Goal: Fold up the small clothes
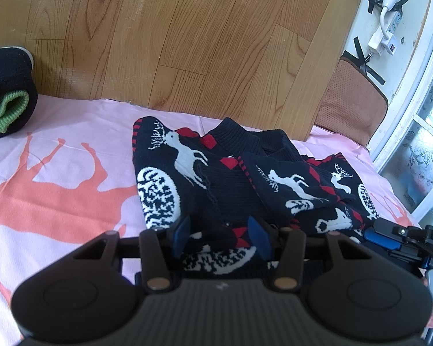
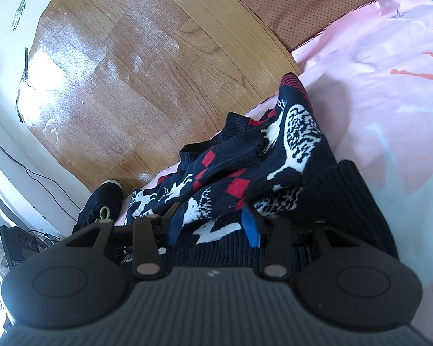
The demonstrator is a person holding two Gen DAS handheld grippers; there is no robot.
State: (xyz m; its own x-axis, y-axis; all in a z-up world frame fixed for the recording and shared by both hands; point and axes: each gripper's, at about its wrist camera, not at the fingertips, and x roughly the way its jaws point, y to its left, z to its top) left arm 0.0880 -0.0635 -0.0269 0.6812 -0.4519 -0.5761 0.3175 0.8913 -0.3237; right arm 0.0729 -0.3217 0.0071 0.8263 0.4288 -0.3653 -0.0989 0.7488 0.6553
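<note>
Sweater [image 1: 216, 173] hem lies between both grippers' parted fingers [image 1: 182, 230]; whether gripped is unclear.

This looks like a room in a home, likely a bedroom. A pink bedsheet [image 1: 72, 132] printed with coral deer is spread out beside wood-pattern vinyl flooring [image 1: 187, 28]. A power strip [image 1: 391, 26] with a white plug sits by the wall, next to a window of patterned frosted glass [image 1: 424, 150]. A brown perforated cushion [image 1: 349, 98] leans nearby.
</note>
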